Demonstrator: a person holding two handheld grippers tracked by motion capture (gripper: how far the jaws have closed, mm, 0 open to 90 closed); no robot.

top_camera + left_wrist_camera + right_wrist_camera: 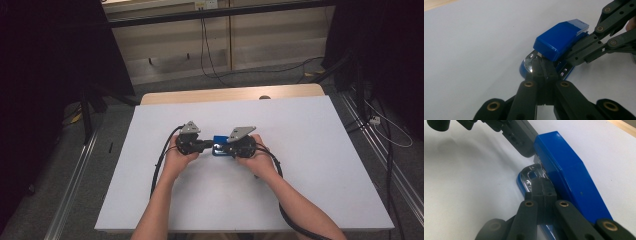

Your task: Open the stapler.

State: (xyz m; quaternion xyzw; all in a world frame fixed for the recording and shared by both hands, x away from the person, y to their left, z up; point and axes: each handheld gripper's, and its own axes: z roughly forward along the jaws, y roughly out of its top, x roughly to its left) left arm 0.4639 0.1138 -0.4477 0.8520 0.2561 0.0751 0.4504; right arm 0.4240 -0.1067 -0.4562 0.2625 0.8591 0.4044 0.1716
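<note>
White table [310, 165], stapler [220, 145] between grippers

From the high view I get a dim room: the white table [300, 165] is the brightest patch, evenly lit from above, and everything left and right of it falls into near black. Close in, the table looks washed grey. I see glare on the stapler [560, 41]'s metal plate, a soft shadow left of it, and the tongs blur nearest the lens.
</note>
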